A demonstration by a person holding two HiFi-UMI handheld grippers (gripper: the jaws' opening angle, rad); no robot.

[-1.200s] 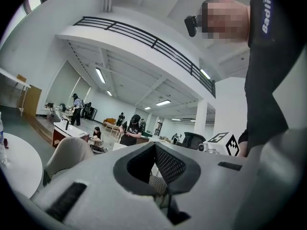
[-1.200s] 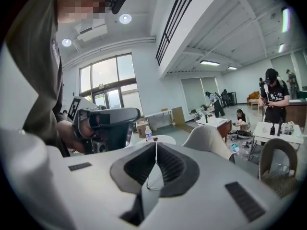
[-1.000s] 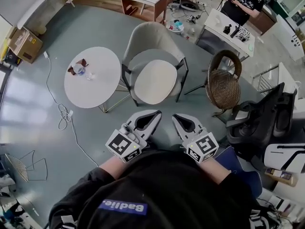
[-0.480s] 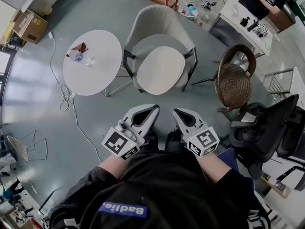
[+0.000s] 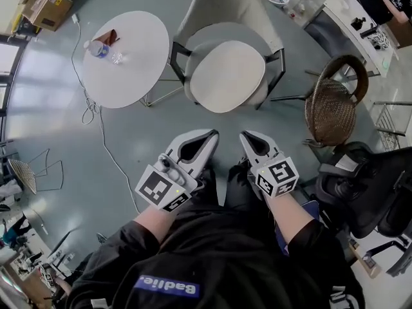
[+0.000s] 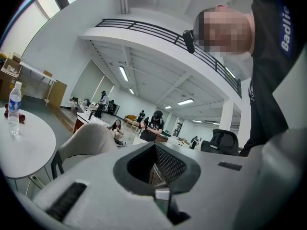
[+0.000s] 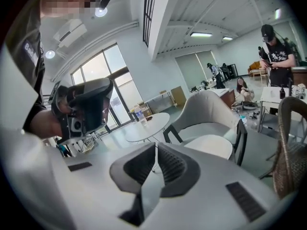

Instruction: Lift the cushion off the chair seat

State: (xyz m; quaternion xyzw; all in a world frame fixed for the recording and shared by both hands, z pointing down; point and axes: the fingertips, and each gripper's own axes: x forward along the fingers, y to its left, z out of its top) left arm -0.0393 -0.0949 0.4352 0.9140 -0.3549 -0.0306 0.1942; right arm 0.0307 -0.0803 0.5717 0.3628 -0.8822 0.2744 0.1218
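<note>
An off-white oval cushion [image 5: 228,76] lies on the seat of a grey shell chair [image 5: 225,5] with black legs. Both grippers hang side by side near the person's body, short of the chair and pointing toward it. My left gripper [image 5: 207,138] is shut and empty, and so is my right gripper [image 5: 248,138]. In the right gripper view the shut right gripper [image 7: 156,145] points at the cushion [image 7: 211,145], which lies a step away. In the left gripper view the left gripper [image 6: 154,145] hides the seat; only the chair [image 6: 91,138] back shows.
A round white table [image 5: 125,50] with a water bottle [image 5: 96,48] stands left of the chair. To the right are a wicker chair [image 5: 335,105] and a black office chair [image 5: 367,185]. A cable [image 5: 96,121] trails over the floor. People stand at desks behind.
Both grippers have sunk lower and stayed shut and empty. The view has closed in on the chair, which now lies nearer in front of the grippers.
</note>
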